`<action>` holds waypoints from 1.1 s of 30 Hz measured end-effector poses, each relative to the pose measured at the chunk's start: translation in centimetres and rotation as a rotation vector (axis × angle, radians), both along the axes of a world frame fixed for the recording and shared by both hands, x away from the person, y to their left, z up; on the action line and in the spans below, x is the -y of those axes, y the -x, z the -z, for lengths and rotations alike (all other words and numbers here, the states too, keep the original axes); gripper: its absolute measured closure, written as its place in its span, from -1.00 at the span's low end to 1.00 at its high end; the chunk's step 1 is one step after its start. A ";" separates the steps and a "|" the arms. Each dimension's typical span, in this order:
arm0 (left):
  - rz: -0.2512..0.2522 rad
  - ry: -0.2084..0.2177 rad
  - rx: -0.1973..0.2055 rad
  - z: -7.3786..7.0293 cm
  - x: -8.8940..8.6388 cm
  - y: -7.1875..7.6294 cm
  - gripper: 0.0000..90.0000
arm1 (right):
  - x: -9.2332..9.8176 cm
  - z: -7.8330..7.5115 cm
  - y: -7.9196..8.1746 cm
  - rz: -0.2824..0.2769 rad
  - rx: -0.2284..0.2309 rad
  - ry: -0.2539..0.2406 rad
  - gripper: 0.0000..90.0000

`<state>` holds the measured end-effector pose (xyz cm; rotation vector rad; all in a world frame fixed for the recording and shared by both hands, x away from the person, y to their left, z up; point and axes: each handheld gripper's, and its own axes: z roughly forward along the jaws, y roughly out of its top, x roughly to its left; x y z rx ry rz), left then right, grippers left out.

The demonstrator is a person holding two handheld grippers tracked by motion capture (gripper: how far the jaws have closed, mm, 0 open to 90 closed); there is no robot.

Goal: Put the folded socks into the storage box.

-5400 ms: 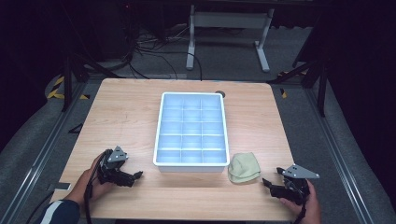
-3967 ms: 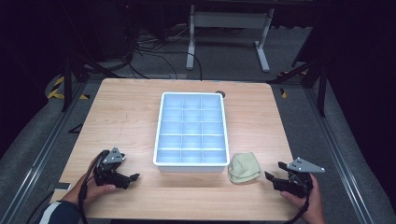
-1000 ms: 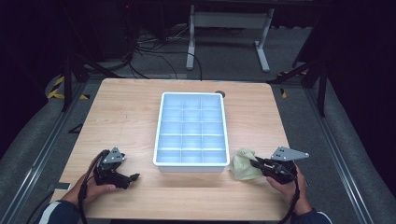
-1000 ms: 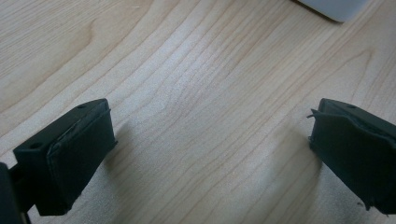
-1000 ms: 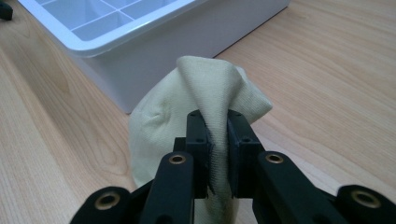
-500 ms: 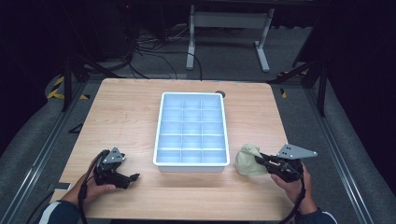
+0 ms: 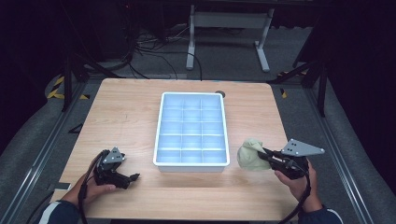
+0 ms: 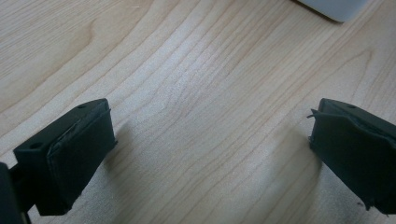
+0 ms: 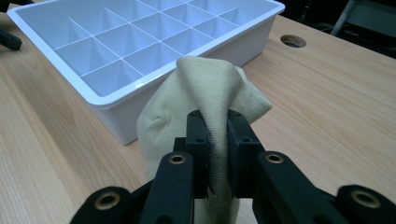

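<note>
Cloth [image 7: 250, 154] job, judged: lift and carry. Left gripper [image 7: 122, 176] low on worktop [image 7: 121, 116], jaws apart, idle. Tray [image 7: 191, 164] mid. Right gripper [image 9: 217, 140] jaws clamped on a cloth fold beside tray; raise clear of rim before moving.

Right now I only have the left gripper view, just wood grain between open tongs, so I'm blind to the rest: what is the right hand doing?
Observer: The right tongs are shut on a pale cloth, pinching a fold of it.
Operator: Is the cloth in the tray?
Observer: No. It hangs beside the white divided tray, off its near right corner, over the table.
Operator: Anything in the tray's compartments?
Observer: The ones I can see in the right gripper view are bare.
Operator: And where do my left tongs sit?
Observer: The left tongs are low over the table's near left part, apart from the tray.
</note>
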<state>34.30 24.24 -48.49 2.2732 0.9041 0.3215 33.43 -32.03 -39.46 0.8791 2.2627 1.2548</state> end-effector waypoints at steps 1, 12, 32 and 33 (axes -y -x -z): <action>0.000 0.000 0.000 0.0 0.0 0.0 -1.00 | 0.0 -0.2 0.0 0.001 0.001 0.002 0.81; 0.000 0.000 0.000 0.0 0.0 0.0 -1.00 | -0.9 -2.1 -0.5 -0.005 0.039 -0.009 0.81; 0.002 0.000 0.001 0.0 0.0 0.0 -1.00 | -4.7 -3.7 -2.4 -0.048 0.068 -0.003 0.80; 0.002 0.000 0.001 0.0 0.0 0.0 -0.99 | -4.8 -3.7 -2.5 -0.051 0.070 -0.001 0.80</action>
